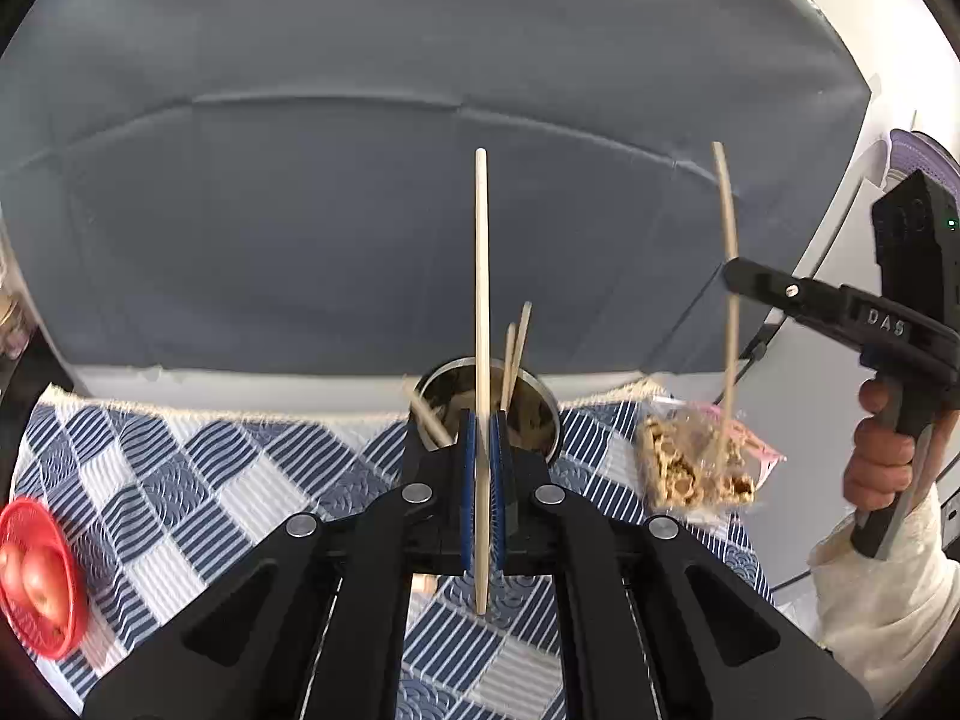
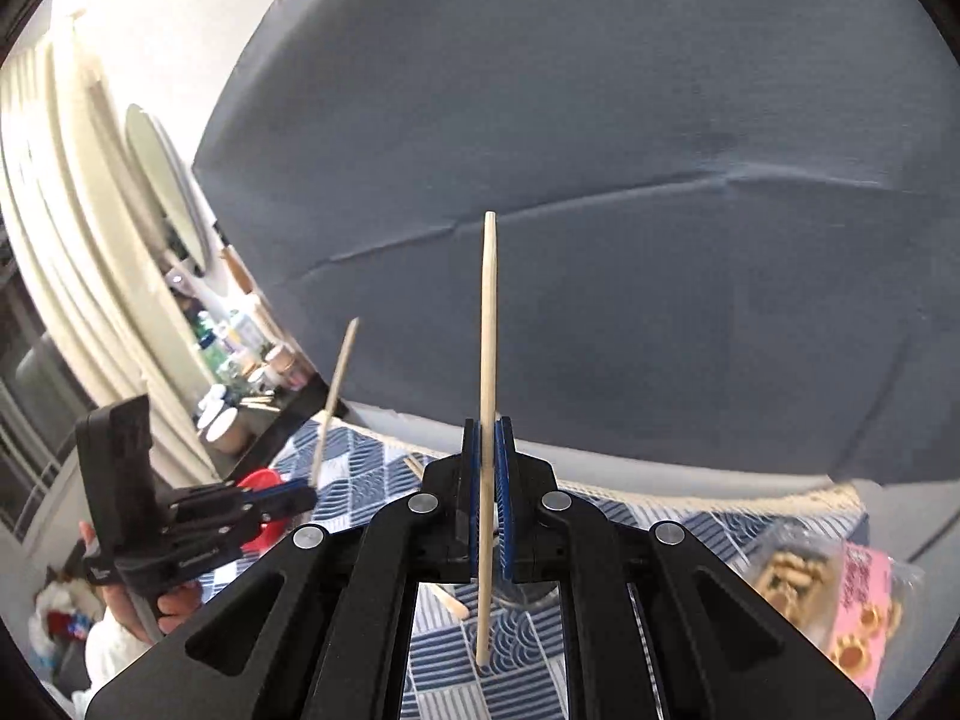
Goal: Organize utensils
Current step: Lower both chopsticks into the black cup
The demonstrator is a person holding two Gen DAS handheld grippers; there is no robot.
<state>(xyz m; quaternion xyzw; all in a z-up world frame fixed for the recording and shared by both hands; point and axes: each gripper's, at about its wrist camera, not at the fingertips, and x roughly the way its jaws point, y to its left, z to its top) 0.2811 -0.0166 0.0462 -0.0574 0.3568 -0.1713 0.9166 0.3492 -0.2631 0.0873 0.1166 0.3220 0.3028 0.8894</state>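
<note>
My left gripper [image 1: 482, 420] is shut on a pale wooden chopstick [image 1: 481, 276] that stands upright between its blue pads. Just behind it, a metal cup [image 1: 543, 414] on the checked cloth holds several more chopsticks [image 1: 516, 354]. At the right, a hand holds my right gripper [image 1: 735, 276], shut on a second chopstick [image 1: 727, 216] above a snack bag. In the right wrist view, my right gripper [image 2: 487, 426] pinches that upright chopstick [image 2: 489, 312]. The left gripper [image 2: 306, 495] with its chopstick [image 2: 339, 372] shows at the left. The cup is mostly hidden there.
A blue and white checked cloth [image 1: 180, 480] covers the table. A red bowl [image 1: 36, 576] with red fruit sits at the left edge, and a clear bag of snacks [image 1: 690, 468] lies right of the cup. A large grey cushion [image 1: 420, 180] rises behind the table.
</note>
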